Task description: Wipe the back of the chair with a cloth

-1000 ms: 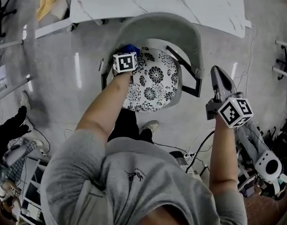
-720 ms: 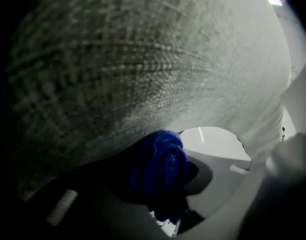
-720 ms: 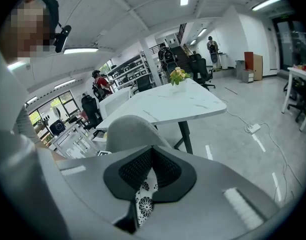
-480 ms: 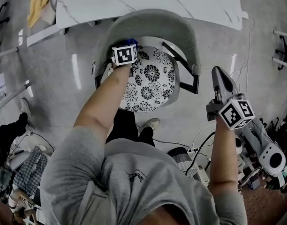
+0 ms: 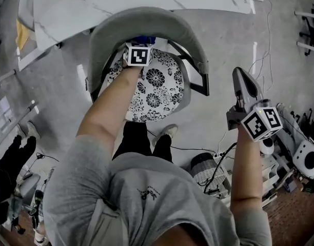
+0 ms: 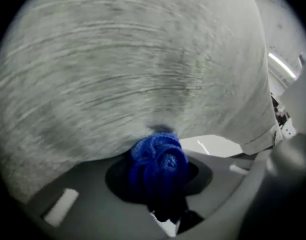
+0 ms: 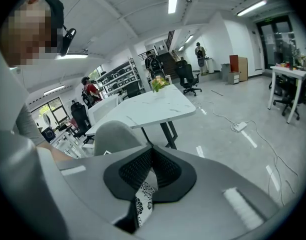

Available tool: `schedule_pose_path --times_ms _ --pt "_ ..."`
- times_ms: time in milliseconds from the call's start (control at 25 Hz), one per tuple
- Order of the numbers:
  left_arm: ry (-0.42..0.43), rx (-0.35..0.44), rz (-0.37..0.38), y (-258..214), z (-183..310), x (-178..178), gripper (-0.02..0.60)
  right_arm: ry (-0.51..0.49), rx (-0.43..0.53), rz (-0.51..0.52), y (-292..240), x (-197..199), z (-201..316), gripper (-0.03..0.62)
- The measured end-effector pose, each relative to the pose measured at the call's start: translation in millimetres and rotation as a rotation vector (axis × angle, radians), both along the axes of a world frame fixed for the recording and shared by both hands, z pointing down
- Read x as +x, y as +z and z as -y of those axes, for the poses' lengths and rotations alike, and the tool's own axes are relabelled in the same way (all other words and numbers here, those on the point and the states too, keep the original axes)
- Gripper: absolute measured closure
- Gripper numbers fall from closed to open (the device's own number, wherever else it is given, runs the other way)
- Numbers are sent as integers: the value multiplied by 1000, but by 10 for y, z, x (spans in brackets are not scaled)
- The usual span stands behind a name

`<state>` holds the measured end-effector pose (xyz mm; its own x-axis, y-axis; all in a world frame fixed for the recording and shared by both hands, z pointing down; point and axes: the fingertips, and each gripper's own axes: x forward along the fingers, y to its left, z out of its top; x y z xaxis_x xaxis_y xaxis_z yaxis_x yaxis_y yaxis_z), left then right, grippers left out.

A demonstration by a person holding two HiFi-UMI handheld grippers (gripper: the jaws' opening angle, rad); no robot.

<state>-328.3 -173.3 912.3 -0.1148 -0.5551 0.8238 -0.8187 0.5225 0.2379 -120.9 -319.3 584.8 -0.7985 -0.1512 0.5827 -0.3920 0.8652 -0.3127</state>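
Your left gripper stays clamped on the blue cloth and presses it against the inner face of the chair back, now nearer the middle of its curve than a second ago. Your right gripper, jaws together on nothing, still hangs to the right of the chair.

1. Left arm: stretched forward and down, forearm bare, grey sleeve at the upper arm.
2. Left gripper: at the end of that reach, its marker cube facing up. Jaws clamped on a bunched blue cloth.
3. Right arm: held out to the side, forearm bare.
4. Right gripper: points forward, well apart from the left one. Jaw tips meet, with nothing between them.
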Motion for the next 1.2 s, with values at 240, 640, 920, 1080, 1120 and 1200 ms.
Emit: schedule_pose_path --times_ms 240,640,920,1080,1120,1200 --pt "165 39 14 -24 496 369 411 53 0 -6 -15 294 108 591" --pt "553 73 71 -102 1002 1198 411 81 37 -17 -145 642 122 591" --pt "833 92 170 -200 954 1627 409 98 58 2 -247 820 -21 591" --pt "741 50 161 -405 577 1411 408 124 61 24 -396 1025 -134 591" --pt "699 43 148 -489 452 1346 408 131 61 33 -446 1084 -166 591" --pt "638 43 130 -720 203 1258 408 139 63 54 -549 1211 -223 591"
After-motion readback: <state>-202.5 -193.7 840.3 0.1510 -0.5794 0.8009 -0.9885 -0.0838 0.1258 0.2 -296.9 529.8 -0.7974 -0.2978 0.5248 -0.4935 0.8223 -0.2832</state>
